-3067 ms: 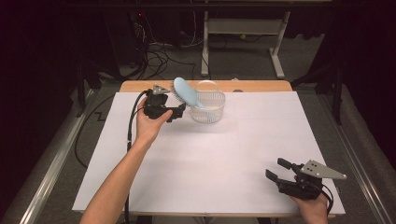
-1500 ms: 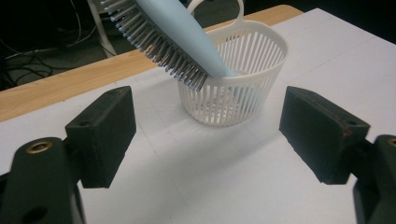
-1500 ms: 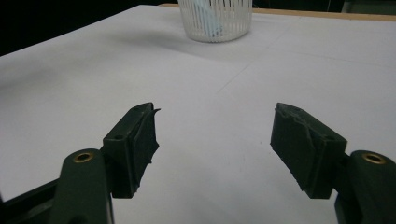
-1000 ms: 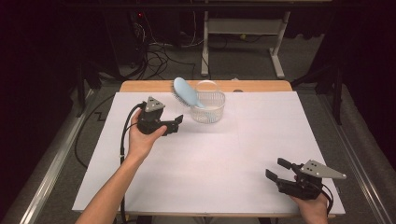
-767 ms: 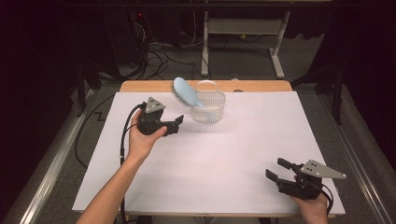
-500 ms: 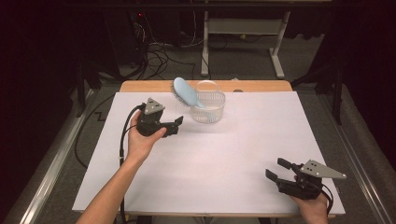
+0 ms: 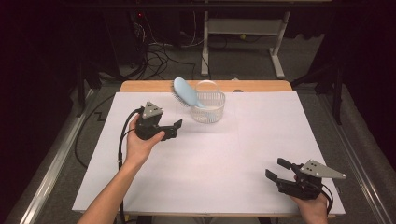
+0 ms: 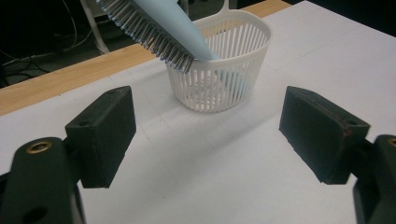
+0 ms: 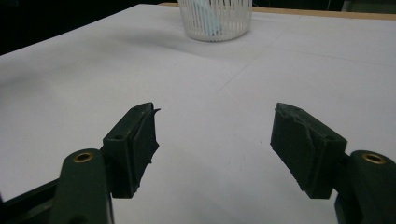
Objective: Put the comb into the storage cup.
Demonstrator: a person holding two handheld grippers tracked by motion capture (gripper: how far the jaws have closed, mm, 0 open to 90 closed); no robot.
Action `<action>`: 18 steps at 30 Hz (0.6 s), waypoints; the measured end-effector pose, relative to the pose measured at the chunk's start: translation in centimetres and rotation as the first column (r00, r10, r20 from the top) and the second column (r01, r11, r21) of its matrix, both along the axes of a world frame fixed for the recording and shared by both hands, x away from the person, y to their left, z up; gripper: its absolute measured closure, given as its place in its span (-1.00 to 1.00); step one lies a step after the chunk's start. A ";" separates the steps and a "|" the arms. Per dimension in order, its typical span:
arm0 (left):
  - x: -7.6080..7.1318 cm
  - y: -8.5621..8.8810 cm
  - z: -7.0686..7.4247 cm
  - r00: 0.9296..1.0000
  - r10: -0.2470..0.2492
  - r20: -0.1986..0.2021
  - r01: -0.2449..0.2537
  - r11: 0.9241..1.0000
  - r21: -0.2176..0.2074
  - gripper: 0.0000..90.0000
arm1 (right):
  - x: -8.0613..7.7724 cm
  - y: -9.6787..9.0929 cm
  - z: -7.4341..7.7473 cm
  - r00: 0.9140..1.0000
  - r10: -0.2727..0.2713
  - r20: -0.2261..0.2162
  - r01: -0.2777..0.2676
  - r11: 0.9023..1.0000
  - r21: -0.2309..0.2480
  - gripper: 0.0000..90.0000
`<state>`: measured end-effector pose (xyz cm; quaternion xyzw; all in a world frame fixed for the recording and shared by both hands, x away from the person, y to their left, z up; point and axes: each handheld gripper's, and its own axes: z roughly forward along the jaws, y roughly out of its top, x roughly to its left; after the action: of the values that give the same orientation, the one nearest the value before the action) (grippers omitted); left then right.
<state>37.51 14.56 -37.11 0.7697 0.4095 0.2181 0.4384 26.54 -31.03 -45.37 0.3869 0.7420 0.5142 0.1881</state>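
Observation:
A light blue hairbrush [image 7: 185, 94] [image 8: 159, 28] leans handle-down in a white slatted basket [image 7: 208, 108] [image 8: 222, 70] [image 9: 215, 18] at the back middle of the white table. Its bristled head sticks out over the basket's left rim. My left gripper [image 7: 175, 127] [image 8: 208, 135] is held a short way left and in front of the basket, open, with nothing between its jaws. My right gripper [image 7: 276, 169] [image 9: 215, 149] rests near the table's front right corner, also open and holding nothing, pointing left across the sheet.
The white sheet [image 7: 224, 158] covers most of the table; a wooden strip [image 7: 261, 86] shows along its far edge. Behind the table are cables and a metal stand [image 7: 243, 32] on the floor.
My left gripper has let go of the brush and drawn back left and toward me from the basket since the oldest frame. Over the last second nothing has visibly moved.

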 end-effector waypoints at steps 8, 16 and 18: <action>-0.3 0.1 -0.2 1.000 -0.004 -0.002 0.004 1.000 0.000 -0.57 | 0.0 0.0 0.0 1.000 0.001 -0.001 -0.001 1.000 0.000 -0.30; -0.5 0.3 -0.4 1.000 -0.007 -0.006 0.007 1.000 0.001 -0.57 | 0.0 0.0 0.0 1.000 0.001 -0.001 -0.001 1.000 -0.001 -0.30; -0.6 0.4 -0.5 1.000 -0.004 -0.006 0.004 1.000 -0.002 -0.57 | 0.0 0.0 0.0 1.000 0.000 -0.001 0.000 1.000 -0.001 -0.30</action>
<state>36.95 14.91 -37.57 0.7707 0.4098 0.2144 0.4383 26.57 -31.02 -45.39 0.3872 0.7423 0.5135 0.1881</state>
